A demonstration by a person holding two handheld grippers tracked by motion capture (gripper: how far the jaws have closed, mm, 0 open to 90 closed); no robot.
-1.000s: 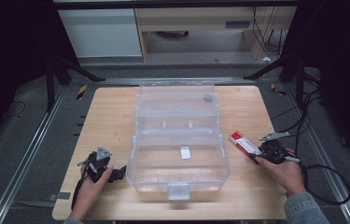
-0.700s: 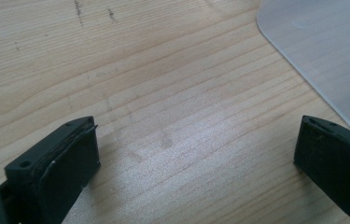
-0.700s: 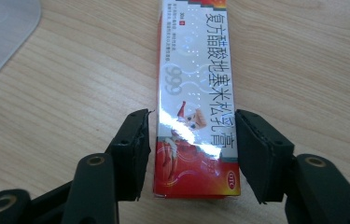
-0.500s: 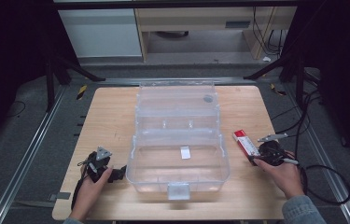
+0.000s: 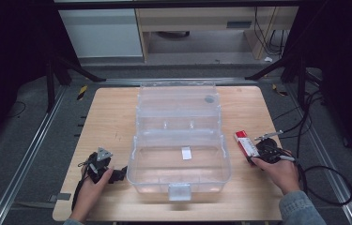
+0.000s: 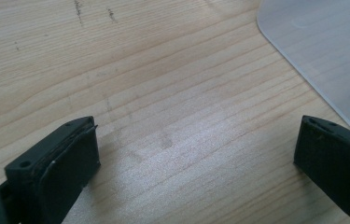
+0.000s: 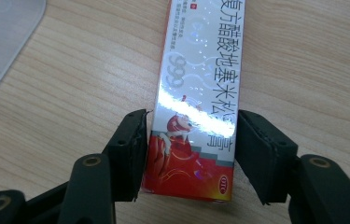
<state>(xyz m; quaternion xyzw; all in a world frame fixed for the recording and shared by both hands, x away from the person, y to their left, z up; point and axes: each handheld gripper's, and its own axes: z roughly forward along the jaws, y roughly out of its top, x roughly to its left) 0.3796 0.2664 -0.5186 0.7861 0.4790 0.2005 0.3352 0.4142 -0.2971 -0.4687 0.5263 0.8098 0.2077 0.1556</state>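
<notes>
- Open clear bin [image 5: 179, 154] takes the table [image 5: 112, 117] centre, its raised lid [image 5: 178, 101] walling off the far middle.
- Bare wood strips run left and right of the bin; the left one is wider.
- Left gripper [image 6: 196, 154]: bare wood between the jaws, bin corner just beside one.
- Right strip: carton [image 7: 198, 100] lies just beside the bin, straddled by the right gripper [image 7: 189, 154].
- Front edge: narrow margin either side of the latch [image 5: 179, 191].

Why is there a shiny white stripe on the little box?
In the right gripper view, the room light bounces off the glossy medicine box, making a bright band of glare that washes out its print. In the left gripper view, the wooden table has a softer pale sheen. In the high view, the surroundings are dark.
</notes>
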